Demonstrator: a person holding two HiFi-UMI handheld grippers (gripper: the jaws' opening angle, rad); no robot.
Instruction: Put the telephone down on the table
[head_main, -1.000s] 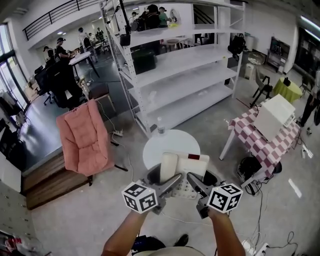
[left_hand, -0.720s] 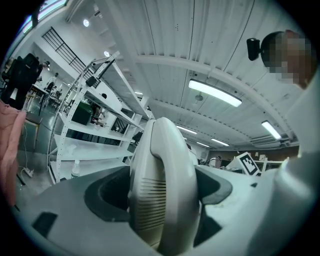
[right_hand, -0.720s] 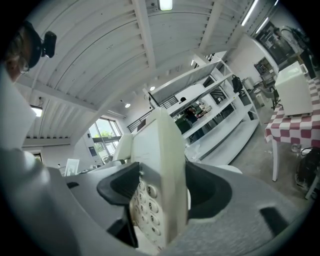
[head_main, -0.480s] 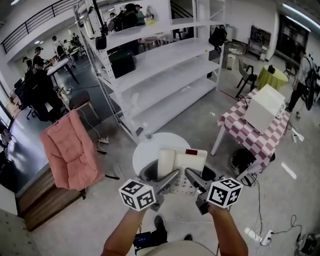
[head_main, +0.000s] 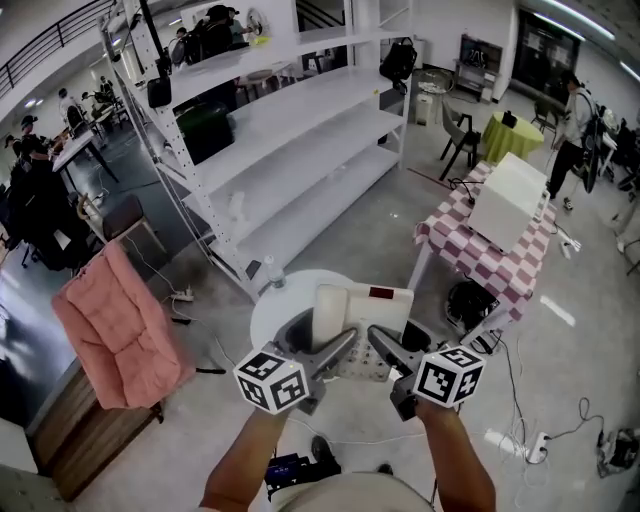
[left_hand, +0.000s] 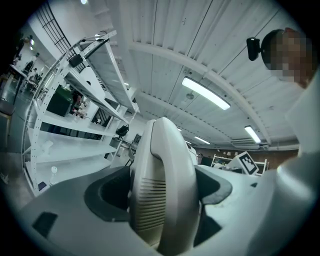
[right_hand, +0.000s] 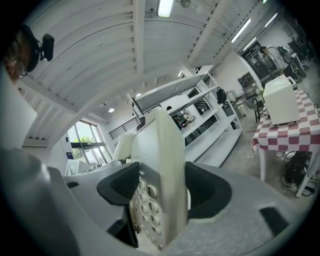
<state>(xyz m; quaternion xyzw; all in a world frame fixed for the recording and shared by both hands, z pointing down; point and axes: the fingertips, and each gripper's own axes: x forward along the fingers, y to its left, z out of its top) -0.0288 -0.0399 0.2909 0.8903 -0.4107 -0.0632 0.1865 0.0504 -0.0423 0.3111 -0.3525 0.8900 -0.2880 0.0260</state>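
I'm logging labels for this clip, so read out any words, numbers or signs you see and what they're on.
Nothing reads clearly.
Telephone keypad: button digits, too blurred to read.
Red patch on the telephone: too small to read.
Cubes on left gripper and right gripper: square marker patterns, no letters.

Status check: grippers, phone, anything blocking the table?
Left gripper shut on telephone, handset side. Right gripper shut on its keypad side. Telephone held over round white table. Bottle at table's far edge, apart from it.
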